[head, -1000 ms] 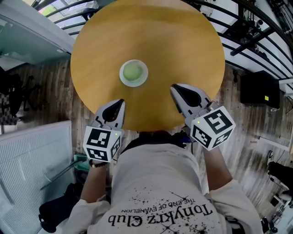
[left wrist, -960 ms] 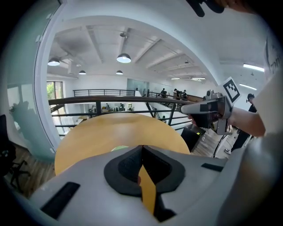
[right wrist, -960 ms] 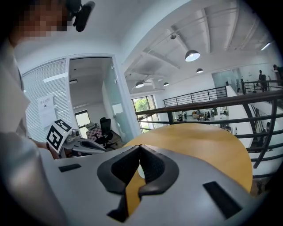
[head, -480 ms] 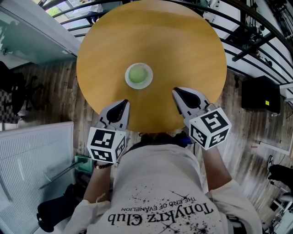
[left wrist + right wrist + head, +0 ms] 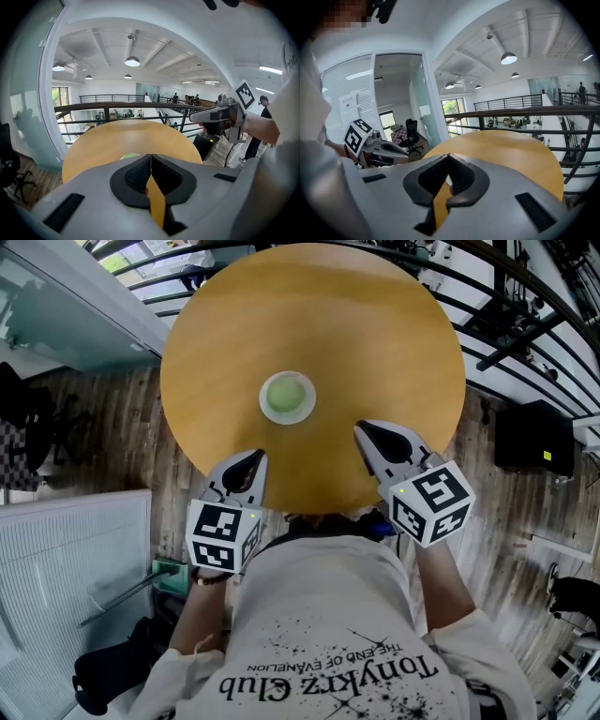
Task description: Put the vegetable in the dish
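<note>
We find the round wooden surface (image 5: 309, 315) bare except for a small white dish (image 5: 264, 401) near its middle. A pale green vegetable (image 5: 287, 395) sits inside the dish; we cannot identify its kind.

The left claw (image 5: 251, 459) hangs over the near edge of the surface, pressed together with nothing between its pads. The right claw (image 5: 362, 428) hangs over the same edge on the other side, also pressed together and empty. Both are apart from the dish, which lies between them and further in.

We judge placement complete, so what remains is a clean finish. We recommend that any retreat runs back toward the person and away from the dish. We advise that neither claw crosses over the rim, since a light dish of this sort would likely slide or tip if nudged.
</note>
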Available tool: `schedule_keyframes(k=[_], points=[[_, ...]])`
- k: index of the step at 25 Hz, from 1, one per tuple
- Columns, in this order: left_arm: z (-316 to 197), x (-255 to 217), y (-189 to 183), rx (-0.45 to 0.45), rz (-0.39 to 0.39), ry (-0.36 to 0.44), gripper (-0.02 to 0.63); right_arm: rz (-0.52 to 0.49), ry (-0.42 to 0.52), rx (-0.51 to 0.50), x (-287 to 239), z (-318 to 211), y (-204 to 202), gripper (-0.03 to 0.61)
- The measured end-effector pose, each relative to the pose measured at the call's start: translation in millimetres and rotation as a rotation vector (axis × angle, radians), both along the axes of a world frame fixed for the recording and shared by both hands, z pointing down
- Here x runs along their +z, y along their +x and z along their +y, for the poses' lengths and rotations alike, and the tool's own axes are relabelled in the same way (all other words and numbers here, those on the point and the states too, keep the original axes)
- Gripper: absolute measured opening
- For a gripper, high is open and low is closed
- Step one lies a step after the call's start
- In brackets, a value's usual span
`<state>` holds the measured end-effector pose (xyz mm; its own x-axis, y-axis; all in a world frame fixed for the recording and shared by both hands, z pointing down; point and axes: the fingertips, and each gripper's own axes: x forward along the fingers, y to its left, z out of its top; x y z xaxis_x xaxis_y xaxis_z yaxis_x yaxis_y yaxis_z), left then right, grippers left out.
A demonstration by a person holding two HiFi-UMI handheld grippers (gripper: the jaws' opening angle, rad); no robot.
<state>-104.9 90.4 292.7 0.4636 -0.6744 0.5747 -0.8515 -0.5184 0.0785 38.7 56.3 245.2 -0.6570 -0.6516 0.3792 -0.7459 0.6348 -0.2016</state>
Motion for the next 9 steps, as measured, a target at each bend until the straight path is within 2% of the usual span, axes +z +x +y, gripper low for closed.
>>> schedule_keyframes(k=[9], points=[[10.9, 1.0, 7.7, 0.034, -0.016, -0.001, 0.023, 0.001, -0.010, -0.019, 0.9, 11.4, -2.9, 0.023]])
